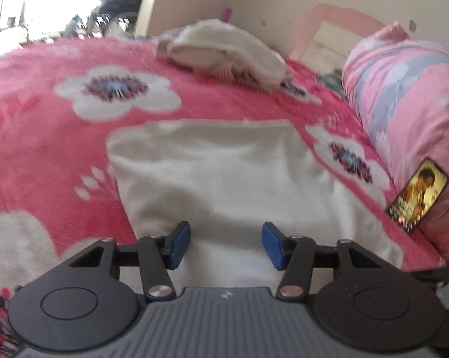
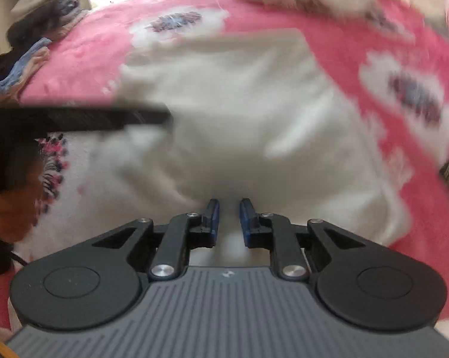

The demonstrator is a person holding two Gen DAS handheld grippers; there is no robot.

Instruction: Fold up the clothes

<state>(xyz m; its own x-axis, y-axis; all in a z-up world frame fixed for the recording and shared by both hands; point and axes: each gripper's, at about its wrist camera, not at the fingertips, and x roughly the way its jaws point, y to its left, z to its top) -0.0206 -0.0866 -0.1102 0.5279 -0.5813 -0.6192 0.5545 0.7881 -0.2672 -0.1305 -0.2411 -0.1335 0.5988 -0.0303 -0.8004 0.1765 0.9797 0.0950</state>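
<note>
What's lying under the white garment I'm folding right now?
The white garment lies on a pink blanket with white flowers, which shows all around its edges. Whatever sits directly beneath the cloth is covered, so I cannot tell if anything else is under it.

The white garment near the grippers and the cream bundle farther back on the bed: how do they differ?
The white garment lies flat, spread smooth, directly before the left gripper. The cream bundle lies farther back near the wall, bunched in a rumpled heap with a patterned part showing. Both rest on the pink flowered blanket.
</note>
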